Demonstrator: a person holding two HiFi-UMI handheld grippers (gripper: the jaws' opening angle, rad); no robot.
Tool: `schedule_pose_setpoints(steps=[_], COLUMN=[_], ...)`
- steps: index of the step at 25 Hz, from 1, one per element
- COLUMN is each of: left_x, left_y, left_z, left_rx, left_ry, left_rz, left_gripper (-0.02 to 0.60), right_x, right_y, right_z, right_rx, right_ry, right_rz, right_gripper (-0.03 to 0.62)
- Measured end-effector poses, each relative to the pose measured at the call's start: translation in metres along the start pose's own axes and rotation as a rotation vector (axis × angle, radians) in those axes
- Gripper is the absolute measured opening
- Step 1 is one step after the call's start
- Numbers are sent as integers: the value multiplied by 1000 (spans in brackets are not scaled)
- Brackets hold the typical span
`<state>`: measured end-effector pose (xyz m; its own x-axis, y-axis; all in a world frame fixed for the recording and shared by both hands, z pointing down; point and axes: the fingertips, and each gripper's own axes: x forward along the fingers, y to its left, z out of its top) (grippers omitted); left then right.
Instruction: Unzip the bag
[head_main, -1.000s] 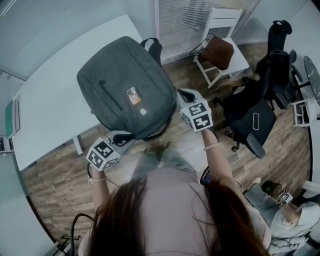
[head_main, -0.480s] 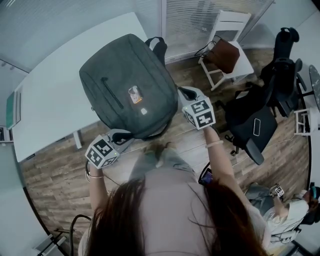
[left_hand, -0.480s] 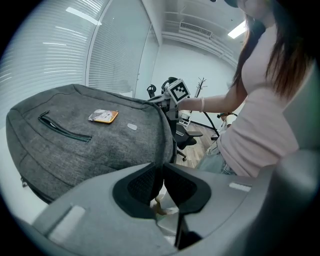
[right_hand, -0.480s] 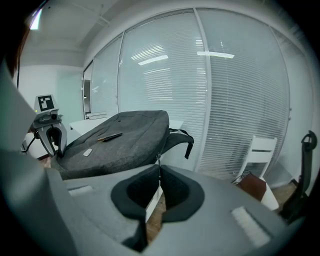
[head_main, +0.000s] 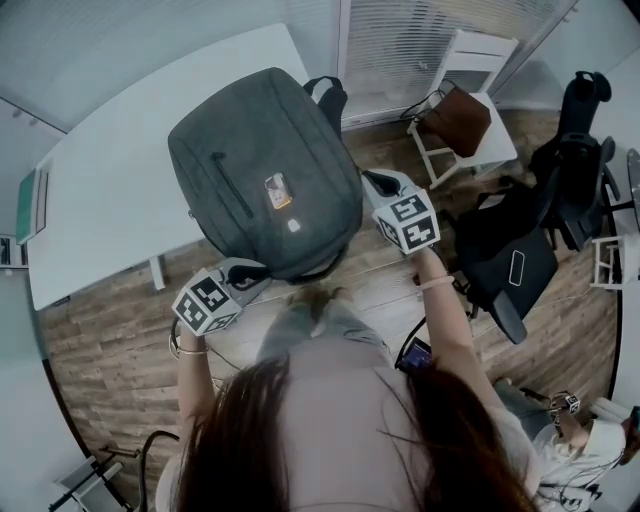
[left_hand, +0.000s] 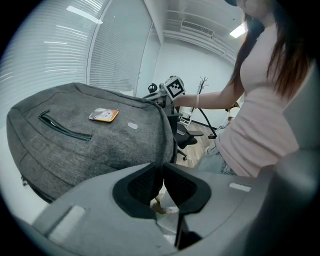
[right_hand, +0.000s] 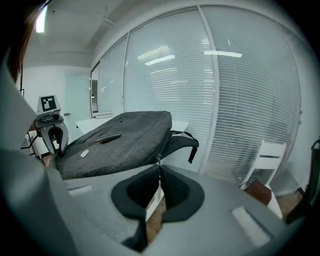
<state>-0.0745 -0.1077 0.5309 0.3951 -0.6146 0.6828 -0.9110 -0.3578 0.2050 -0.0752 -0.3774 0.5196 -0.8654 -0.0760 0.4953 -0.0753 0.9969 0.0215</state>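
1. Left gripper (head_main: 252, 274): held low and close to the body, left forearm (head_main: 193, 375) pointing forward, jaws pressed together on the near edge of the bag (head_main: 262, 150).
2. Right gripper (head_main: 372, 181): right arm (head_main: 445, 320) stretched further forward, jaws pinched together on the zipper pull (right_hand: 158, 161).

Grey backpack (head_main: 265, 175) lies flat on a white table (head_main: 100, 200), front face up, its near end hanging past the table edge over the wood floor (head_main: 100, 340). Orange-and-white tag (head_main: 277, 190) sits mid-panel. Left gripper (head_main: 252, 272) meets the bag's near bottom edge by a black strap; right gripper (head_main: 374, 181) is against its right side seam. How the jaws stand can't be read from above. Beyond, a white chair (head_main: 490, 60) carries a brown bag (head_main: 456, 120); a black office chair (head_main: 505, 265) is at right.
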Motion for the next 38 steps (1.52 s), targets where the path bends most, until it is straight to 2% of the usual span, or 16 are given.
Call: schedule_pose_setpoints(steps=[38], left_x=[4], left_y=[2], left_z=[-1], left_rx=[-28], left_ry=[14], left_rz=[-8], left_gripper=[57], right_x=[46], right_y=[-20], right_z=[28], right_rx=[-119], right_ry=[-13], right_rz=[54], right_gripper=[17])
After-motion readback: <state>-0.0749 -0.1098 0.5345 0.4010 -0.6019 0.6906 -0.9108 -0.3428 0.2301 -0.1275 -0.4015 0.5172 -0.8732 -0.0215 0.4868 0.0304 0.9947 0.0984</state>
